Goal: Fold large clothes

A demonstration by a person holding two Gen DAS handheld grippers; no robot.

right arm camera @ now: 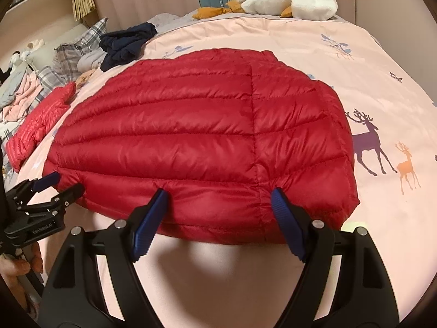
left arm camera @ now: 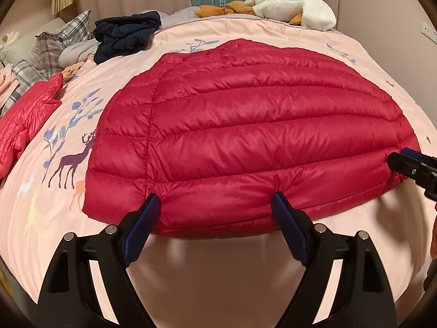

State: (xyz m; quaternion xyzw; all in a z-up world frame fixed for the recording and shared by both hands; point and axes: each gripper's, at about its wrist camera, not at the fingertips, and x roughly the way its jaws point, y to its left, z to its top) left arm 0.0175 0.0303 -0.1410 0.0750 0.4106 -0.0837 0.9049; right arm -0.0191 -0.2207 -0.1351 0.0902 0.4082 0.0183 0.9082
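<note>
A red quilted down jacket (left arm camera: 245, 125) lies spread flat on the pink bed cover (left arm camera: 218, 268), its near hem towards me. My left gripper (left arm camera: 215, 198) stands open, both fingertips touching the hem's left part, a wide stretch of hem between them. In the right wrist view the jacket (right arm camera: 191, 125) fills the middle. My right gripper (right arm camera: 218, 192) is open too, its tips against the hem near the vertical seam. The left gripper (right arm camera: 64, 186) shows at the jacket's left corner, and the right gripper (left arm camera: 398, 157) at its right corner.
A second, lighter red jacket (left arm camera: 27, 120) lies at the left of the bed. Behind it are plaid pillows (left arm camera: 54, 46) and a crumpled navy garment (left arm camera: 125, 35). A white plush goose (left arm camera: 295, 8) rests at the far edge. A hand (right arm camera: 16, 268) holds the left gripper.
</note>
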